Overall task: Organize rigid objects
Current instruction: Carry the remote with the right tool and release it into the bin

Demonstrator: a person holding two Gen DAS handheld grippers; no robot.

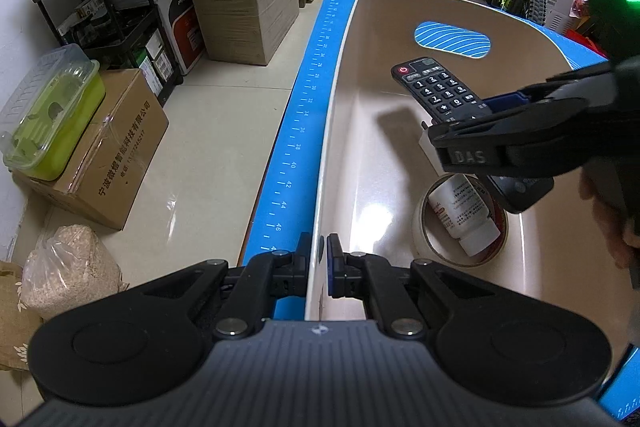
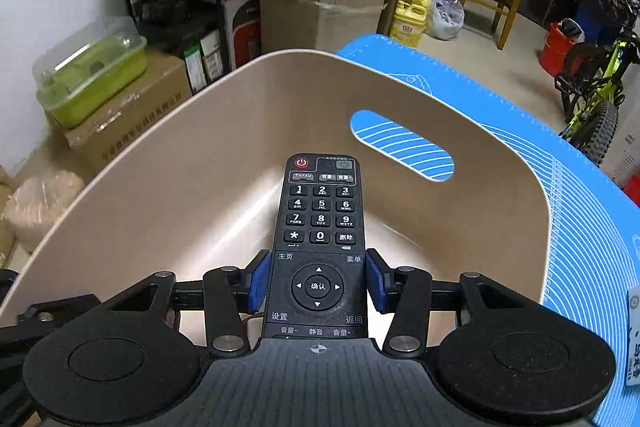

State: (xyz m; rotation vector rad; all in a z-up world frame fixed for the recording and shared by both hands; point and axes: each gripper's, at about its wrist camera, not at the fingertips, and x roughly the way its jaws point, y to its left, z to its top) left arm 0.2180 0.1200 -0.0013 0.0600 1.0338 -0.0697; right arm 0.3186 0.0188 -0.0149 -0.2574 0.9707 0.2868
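Your beige bin (image 2: 208, 163) fills the space ahead of and below both tools, sitting on the blue mat (image 2: 520, 155) that covers the desk. Your left tool (image 1: 319, 259) is closed on the bin's near wall, its pads pinching the rim between them, which steadies the bin; keep that hold while the other hand works.

Your right tool (image 2: 318, 281) is partly open and clamped on the black remote (image 2: 320, 211), the blue pads pressing its two long edges around the round navigation ring. The remote hangs over the bin's interior, above the floor and not touching it as far as the views show.

Below your right tool, toward its near side, a roll of tape (image 1: 460, 251) lies flat on the bin floor with a white bottle (image 1: 464, 215) lying inside its ring.

To finish this placement well, I would lower the remote toward the bare floor ahead of the tape roll, bring it close to level, and open only when its underside is resting. Released from this height and tilt, its far end would likely strike first and it could slide.

The remote's long axis runs straight along your right tool's pointing line, sloping down away from you. Its red power button end leads, aimed at the bin's far wall near the handle slot (image 2: 400, 143); the volume keys sit nearest the tool body, button face up.
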